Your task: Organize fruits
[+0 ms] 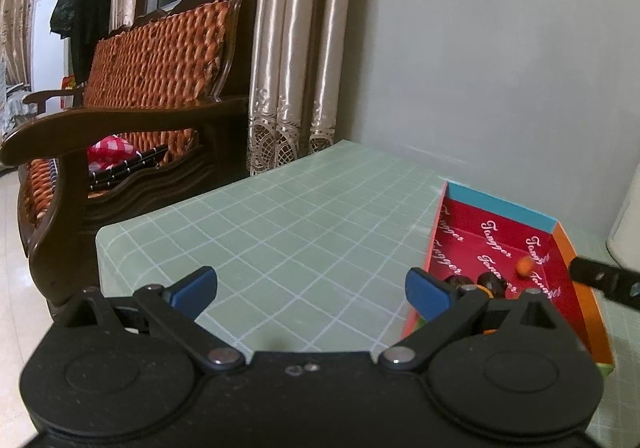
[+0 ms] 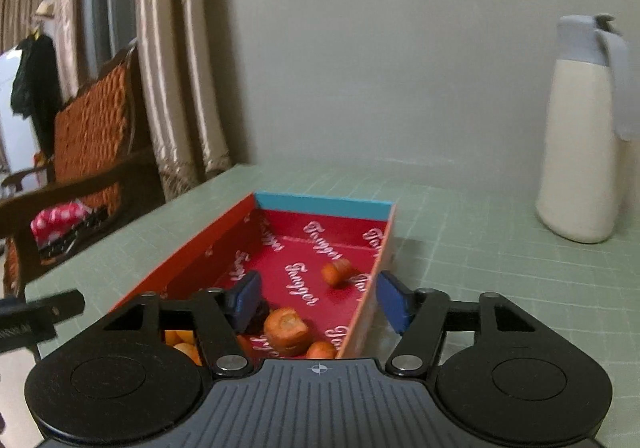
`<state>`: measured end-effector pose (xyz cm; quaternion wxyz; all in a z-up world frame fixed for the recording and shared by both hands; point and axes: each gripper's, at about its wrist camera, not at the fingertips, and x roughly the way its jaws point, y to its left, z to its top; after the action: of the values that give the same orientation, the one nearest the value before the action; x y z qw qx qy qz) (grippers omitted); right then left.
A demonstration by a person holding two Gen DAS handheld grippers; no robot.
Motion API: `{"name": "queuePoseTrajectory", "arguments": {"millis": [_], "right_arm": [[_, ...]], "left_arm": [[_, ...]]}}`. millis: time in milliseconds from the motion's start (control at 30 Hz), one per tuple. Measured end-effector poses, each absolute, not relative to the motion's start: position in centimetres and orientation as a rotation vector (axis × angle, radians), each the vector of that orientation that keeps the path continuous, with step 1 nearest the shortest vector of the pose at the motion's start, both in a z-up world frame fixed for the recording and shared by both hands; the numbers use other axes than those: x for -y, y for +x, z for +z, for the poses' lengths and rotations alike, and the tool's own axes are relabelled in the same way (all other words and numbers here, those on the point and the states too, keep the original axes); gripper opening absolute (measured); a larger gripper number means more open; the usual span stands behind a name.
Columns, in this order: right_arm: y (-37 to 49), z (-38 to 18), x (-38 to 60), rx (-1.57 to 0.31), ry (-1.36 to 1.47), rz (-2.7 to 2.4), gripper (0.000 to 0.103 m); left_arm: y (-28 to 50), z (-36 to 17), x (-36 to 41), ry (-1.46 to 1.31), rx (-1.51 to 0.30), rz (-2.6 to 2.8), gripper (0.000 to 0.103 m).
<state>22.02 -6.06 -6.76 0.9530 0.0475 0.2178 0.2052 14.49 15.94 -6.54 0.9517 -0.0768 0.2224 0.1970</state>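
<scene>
Right gripper (image 2: 318, 298) spread wide, holding nothing; its left finger sits inside the red box (image 2: 188, 268), its right finger outside the box's right wall, so the wall passes between them. Left gripper (image 1: 311, 288) also released and empty, over the green grid mat (image 1: 280, 232), just left of the box (image 1: 584, 280).

Box: shallow cardboard tray, red printed lining, orange side walls, blue far wall. It lies flat on the mat.

Fruit inside, right wrist view: one small orange fruit (image 2: 337, 272) alone mid-floor, blurred. A larger orange piece (image 2: 287, 329) with a pale hollow top at the near end, touching another orange piece (image 2: 321, 350) beside it. A dark fruit (image 2: 260, 318) partly hidden behind the left finger. More orange fruit (image 2: 182, 342) at the near left corner, partly hidden.

Cream jug (image 2: 580, 144) with grey lid stands upright on the mat, well right of the box. Wooden sofa (image 1: 152, 88) beyond the mat's left edge.
</scene>
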Motion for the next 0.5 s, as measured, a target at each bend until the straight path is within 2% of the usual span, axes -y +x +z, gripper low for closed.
{"name": "queuePoseTrajectory", "arguments": {"millis": [67, 133, 200, 300, 367, 500], "right_arm": [[21.3, -6.5, 6.8, -0.446, 0.11, 0.396, 0.065], [20.0, -6.1, 7.9, -0.446, 0.122, 0.373, 0.071], [17.9, -5.7, 9.1, -0.443, 0.11, 0.324, 0.087], [14.4, -4.7, 11.3, -0.414, 0.102, 0.271, 0.099], [12.0, -3.9, 12.9, -0.403, 0.113, 0.233, 0.103], [8.1, -2.8, 15.5, -0.422, 0.183, 0.18, 0.103]], "left_arm": [[14.6, -6.5, -15.6, -0.143, -0.452, 0.395, 0.095], [14.6, -6.4, -15.0, -0.139, -0.448, 0.369, 0.096], [14.6, -6.1, -14.1, -0.113, -0.461, 0.328, 0.096], [13.1, -5.2, -12.3, -0.077, -0.466, 0.276, 0.097], [11.5, -4.2, -11.0, -0.058, -0.462, 0.249, 0.097], [7.8, -2.0, -8.3, -0.051, -0.461, 0.197, 0.097]]}}
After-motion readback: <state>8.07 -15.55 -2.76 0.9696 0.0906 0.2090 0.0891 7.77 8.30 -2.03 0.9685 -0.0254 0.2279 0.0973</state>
